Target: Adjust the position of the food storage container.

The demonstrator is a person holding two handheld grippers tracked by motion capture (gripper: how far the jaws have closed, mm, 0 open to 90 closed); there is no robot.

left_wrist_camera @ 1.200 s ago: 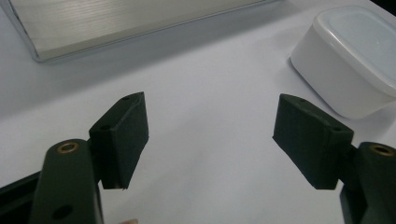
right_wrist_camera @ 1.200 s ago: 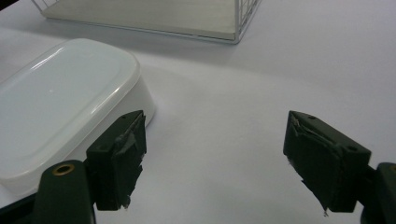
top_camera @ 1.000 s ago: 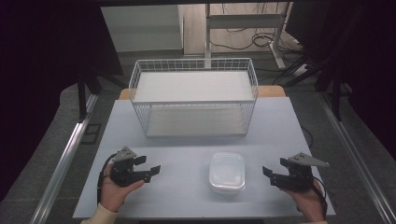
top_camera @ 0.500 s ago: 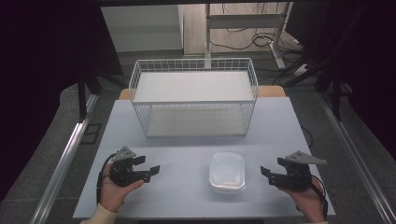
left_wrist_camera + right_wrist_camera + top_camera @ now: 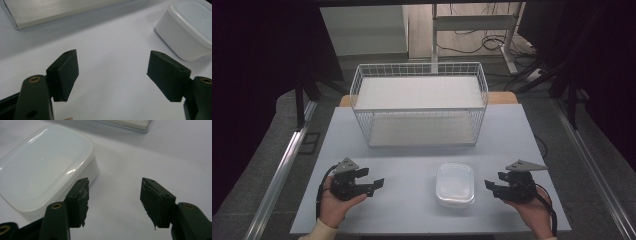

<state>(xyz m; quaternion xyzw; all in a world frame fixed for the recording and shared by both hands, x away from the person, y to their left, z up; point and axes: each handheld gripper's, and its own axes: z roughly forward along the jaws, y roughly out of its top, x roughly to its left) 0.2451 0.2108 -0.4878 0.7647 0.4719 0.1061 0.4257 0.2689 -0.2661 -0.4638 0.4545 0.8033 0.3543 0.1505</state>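
Observation:
A white lidded plastic container (image 5: 455,184) lies on the pale table (image 5: 412,165), near its front edge. My left gripper (image 5: 377,182) rests to the container's left, jaws open and nothing between them (image 5: 112,72); the container (image 5: 190,27) is ahead and off to one side. My right gripper (image 5: 488,185) sits just right of the container, pointing at it. Its jaws (image 5: 113,200) have just been closing but still stand apart over bare table, with the container (image 5: 42,167) beside one fingertip (image 5: 80,195).
A white wire basket (image 5: 420,110) with a pale floor stands at the back middle of the table. Bare tabletop lies between the basket and the container. Dark floor, metal rails and cables surround the table.
The right gripper has edged slightly toward the container and its jaws look a little narrower. The left hand has kept still.

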